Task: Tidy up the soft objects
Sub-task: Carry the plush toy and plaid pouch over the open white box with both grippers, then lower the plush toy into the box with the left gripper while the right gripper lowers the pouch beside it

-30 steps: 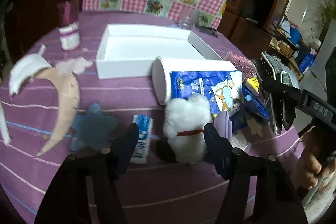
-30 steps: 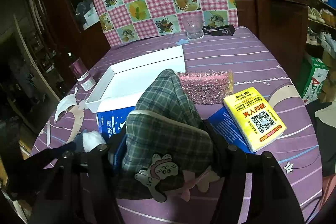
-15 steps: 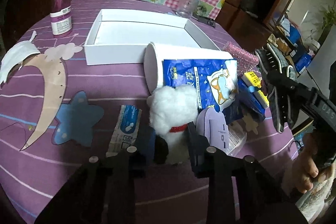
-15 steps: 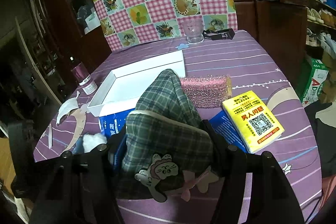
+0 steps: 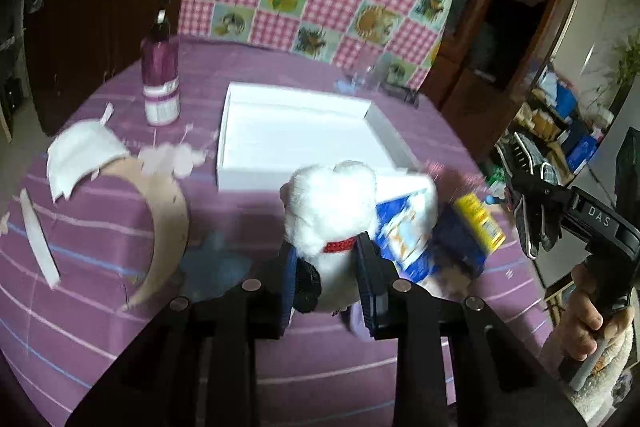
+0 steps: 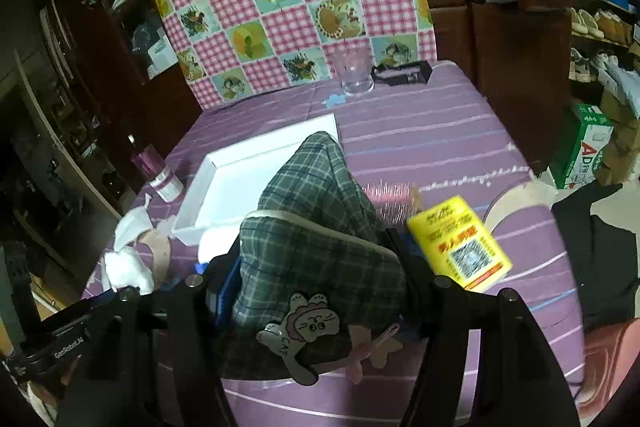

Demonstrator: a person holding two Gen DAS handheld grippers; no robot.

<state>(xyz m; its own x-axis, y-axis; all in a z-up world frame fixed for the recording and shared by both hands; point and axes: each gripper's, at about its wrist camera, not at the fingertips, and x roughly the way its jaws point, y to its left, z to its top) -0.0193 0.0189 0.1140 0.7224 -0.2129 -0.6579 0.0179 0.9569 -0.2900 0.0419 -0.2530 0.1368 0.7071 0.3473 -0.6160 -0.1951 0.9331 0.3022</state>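
1. Left gripper [image 5: 326, 263] went from jaws wide around the plush [image 5: 332, 207] a second ago to clamped on it by half a second ago; now holds it by the body under the red collar.
2. Plush has since come up off the table [image 5: 120, 227]; it now hangs in front of the white box [image 5: 296, 131], above the blue pack [image 5: 404, 227].
3. Right gripper [image 6: 320, 267] unchanged: jaws wide-set but pressed on a plaid slipper [image 6: 316, 227]. The slipper is also clear of the table now.
4. Judgement: both soft items are picked, the grasp step is done, and what remains is likely the carry to the box, which looks empty.
5. Text: "CAT" on the slipper's cartoon patch; "GenRobot.AI" on the left gripper body in the right view; "DAS" on the right gripper's handle in the left view.
6. Yellow pack [image 6: 460, 241] has red Chinese print and a QR code, too blurred to read. Green-white carton [image 6: 588, 147] on the floor shows "AD". Bottle [image 5: 160, 75] label unreadable.
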